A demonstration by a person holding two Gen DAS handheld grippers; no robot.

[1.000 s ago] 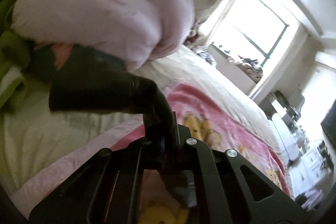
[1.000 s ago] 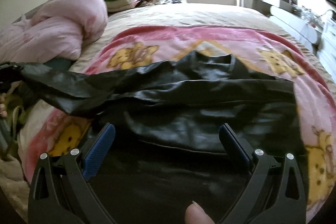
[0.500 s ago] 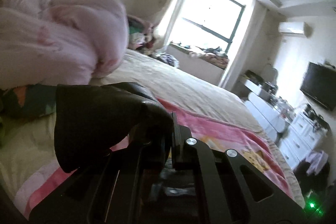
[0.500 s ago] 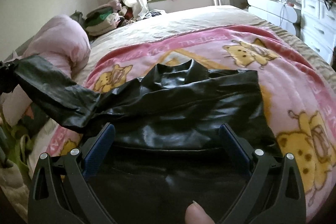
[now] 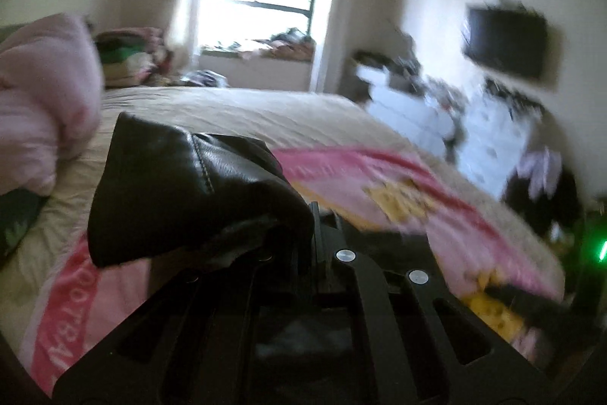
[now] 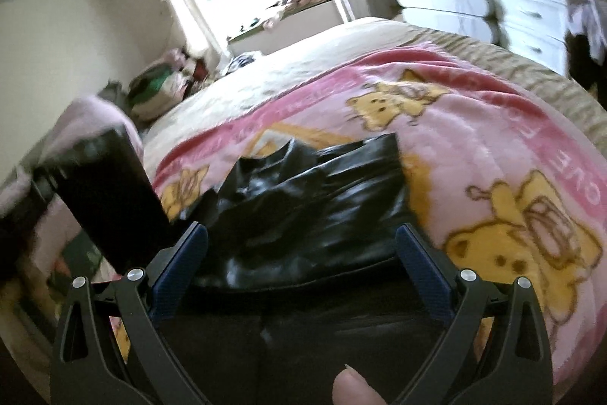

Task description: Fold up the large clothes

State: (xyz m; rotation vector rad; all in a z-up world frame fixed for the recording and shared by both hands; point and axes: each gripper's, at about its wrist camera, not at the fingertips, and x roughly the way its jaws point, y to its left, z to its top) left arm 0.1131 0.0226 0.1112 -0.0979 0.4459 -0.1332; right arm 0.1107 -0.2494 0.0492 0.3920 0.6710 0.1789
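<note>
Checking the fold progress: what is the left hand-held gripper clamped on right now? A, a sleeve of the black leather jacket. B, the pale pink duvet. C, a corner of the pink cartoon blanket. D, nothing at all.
A: the left hand-held gripper is shut on the black leather sleeve, which is lifted above the pink blanket, while the jacket body lies on it.

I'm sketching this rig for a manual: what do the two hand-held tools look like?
Both are matte black, with cut-out slots and round silver screws. The right tool has two long angled fingers with ribbed blue pads. The left tool shows the same black frame; its pads are hidden.
</note>
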